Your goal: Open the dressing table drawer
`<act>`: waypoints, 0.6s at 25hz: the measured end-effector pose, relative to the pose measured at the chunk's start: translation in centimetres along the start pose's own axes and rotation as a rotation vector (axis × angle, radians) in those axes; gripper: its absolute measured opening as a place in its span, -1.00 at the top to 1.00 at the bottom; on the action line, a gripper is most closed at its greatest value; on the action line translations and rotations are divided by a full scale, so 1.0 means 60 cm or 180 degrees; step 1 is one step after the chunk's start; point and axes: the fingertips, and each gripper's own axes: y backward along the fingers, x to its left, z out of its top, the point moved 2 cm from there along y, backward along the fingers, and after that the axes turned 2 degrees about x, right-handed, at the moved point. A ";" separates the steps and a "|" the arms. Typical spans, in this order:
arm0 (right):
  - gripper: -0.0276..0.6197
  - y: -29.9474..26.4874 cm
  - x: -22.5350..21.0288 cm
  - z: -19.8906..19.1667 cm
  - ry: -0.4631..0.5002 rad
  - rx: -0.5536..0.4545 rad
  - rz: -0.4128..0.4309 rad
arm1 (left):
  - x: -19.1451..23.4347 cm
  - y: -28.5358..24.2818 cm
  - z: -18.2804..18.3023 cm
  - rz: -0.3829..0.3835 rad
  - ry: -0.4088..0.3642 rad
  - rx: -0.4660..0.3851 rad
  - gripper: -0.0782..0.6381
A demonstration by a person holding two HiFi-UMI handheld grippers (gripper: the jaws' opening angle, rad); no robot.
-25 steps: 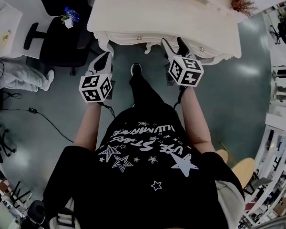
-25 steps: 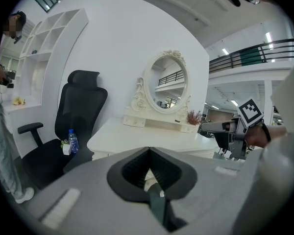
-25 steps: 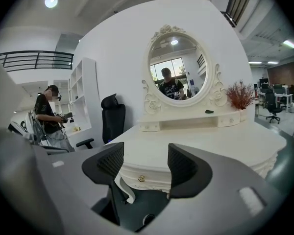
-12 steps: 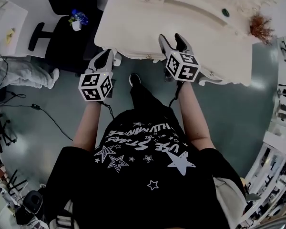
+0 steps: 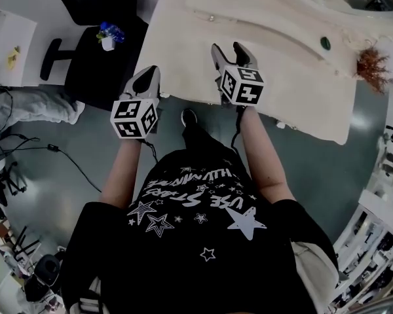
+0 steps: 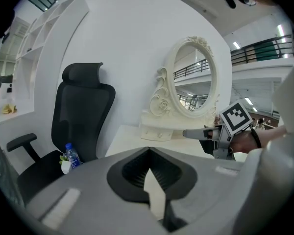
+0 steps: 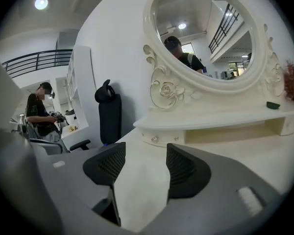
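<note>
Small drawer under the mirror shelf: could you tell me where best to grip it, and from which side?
Probably a round knob, approached straight from the front across the tabletop. The knob juts from the drawer face toward the right gripper, whose open jaws point that way.

Head view: I look steeply down from above the torso onto the dressing table (image 5: 183, 57). Left gripper view: low by its left front corner, facing across toward the mirror (image 6: 198, 84). Right gripper view: close over the surface, facing the mirror. All three share that surface.
</note>
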 end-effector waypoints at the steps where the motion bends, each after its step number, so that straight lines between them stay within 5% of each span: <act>1: 0.08 -0.016 -0.002 0.004 0.0003 0.0020 -0.0006 | 0.007 -0.011 0.004 0.0004 0.0008 0.0008 0.78; 15: 0.22 -0.189 -0.025 0.012 0.0054 0.0354 -0.0227 | 0.072 -0.091 0.024 0.0067 0.0159 0.0124 0.78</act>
